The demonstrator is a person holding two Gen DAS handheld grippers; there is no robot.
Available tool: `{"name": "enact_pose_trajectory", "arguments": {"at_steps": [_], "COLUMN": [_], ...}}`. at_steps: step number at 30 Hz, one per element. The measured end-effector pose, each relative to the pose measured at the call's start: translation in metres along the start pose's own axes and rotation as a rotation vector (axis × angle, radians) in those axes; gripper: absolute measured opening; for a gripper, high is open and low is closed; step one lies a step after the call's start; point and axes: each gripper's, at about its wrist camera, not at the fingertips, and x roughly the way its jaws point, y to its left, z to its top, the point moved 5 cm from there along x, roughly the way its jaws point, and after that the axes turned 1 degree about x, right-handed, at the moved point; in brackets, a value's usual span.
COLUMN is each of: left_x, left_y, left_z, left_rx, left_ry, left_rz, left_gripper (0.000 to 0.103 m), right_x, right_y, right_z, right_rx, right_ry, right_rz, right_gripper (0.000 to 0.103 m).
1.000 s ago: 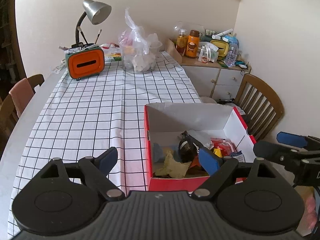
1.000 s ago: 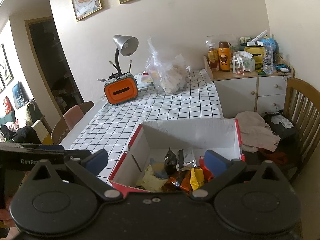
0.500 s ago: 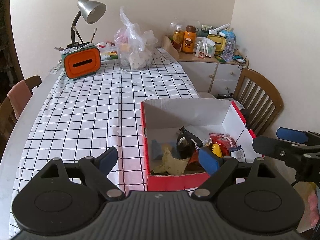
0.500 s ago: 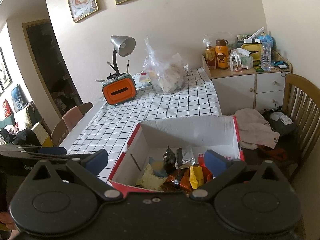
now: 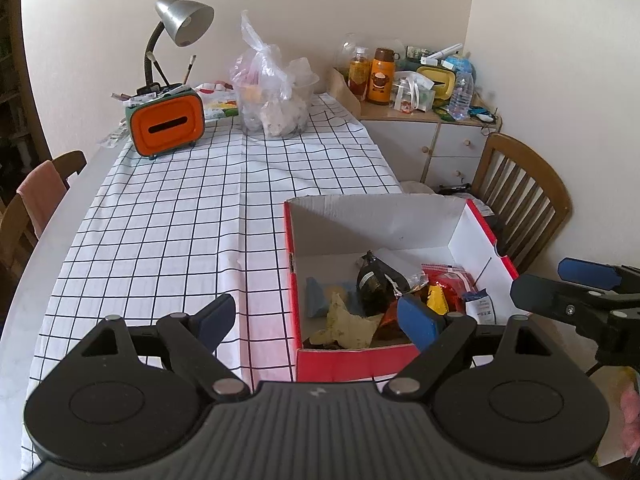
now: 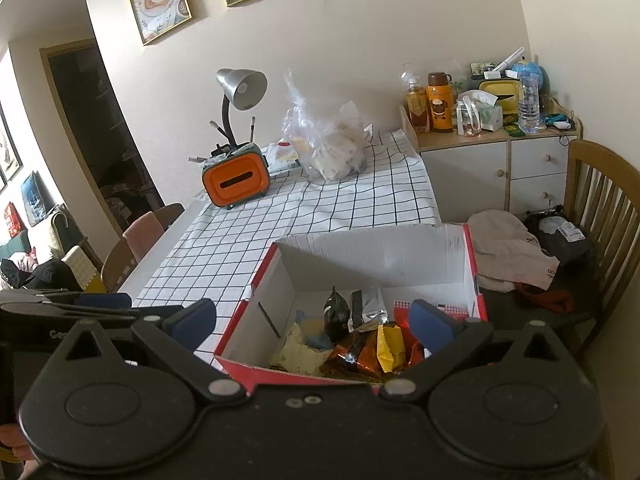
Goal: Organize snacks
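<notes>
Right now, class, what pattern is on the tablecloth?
White with a black grid on the tablecloth; clearest in the left wrist view.

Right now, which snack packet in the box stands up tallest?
The black packet near the middle of the box. It stands on end, its top above the rest; the yellow packet and pale wrapper lie lower.

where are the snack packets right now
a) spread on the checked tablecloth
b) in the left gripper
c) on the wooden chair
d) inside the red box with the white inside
d: the snack packets lie heaped at the near end of the red box, and both the left gripper and the right gripper are open and hold nothing.
</notes>
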Motion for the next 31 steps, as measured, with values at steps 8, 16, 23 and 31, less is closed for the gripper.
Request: {"name": "enact_pose_trajectory", "arguments": {"at_steps": [8, 16, 23, 31], "left_x": [0.003, 0.004, 0.005, 0.005], "left_y": [-0.003, -0.008, -0.009, -0.012], "left_z": [-0.002, -0.004, -0.005, -0.008], "left_rx": [0.008, 0.023, 0.023, 0.029], "left_ry": [0.013, 0.018, 0.024, 0.027], "left_rz": [-0.007, -0.02, -0.034, -0.029], "left_gripper": [0.088, 0.088, 0.088, 0.088], "right_x": [0.0, 0.0, 0.001, 0.002], "right_y": [-0.003, -0.006, -0.01, -0.013], "right_z": [-0.003, -0.005, -0.006, -0.013], "right_rx": [0.012, 0.021, 0.032, 0.037], "right_ry": [0.005, 0.01, 0.014, 0.026], "right_rz": [-0.008, -0.009, -0.016, -0.025], "right_gripper": [0.103, 0.103, 0.103, 0.103]}}
